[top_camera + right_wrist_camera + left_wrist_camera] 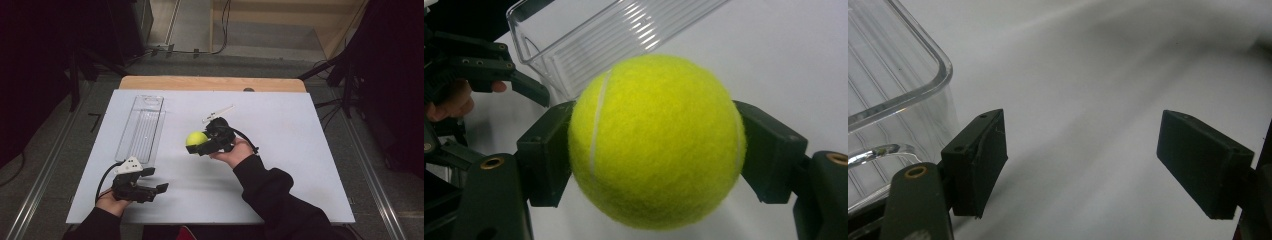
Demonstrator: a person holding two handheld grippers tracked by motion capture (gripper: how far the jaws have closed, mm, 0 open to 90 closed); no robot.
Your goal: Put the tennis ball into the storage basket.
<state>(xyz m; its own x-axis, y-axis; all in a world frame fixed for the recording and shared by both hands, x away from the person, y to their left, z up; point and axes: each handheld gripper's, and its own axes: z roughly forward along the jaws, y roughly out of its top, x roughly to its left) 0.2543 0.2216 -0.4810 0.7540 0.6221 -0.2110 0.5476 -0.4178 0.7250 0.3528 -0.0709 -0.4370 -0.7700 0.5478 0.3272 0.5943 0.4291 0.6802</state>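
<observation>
A yellow-green tennis ball (196, 138) (656, 140) is held over the middle of the white table, with my right gripper (199, 145) (656, 150) shut on it, one pad pressed against each side. A long clear plastic tray (142, 127) (624, 35) lies lengthwise on the table's left half. My left gripper (155, 181) (1080, 165) rests near the front left edge, just in front of the tray's near end (903, 90). Its jaws stand wide apart with nothing between them.
The white table top (280, 150) lies on a wooden table whose edge (210, 82) shows at the back. Dark stands and cables line the floor on both sides. The person's dark sleeve (280, 200) crosses the front right.
</observation>
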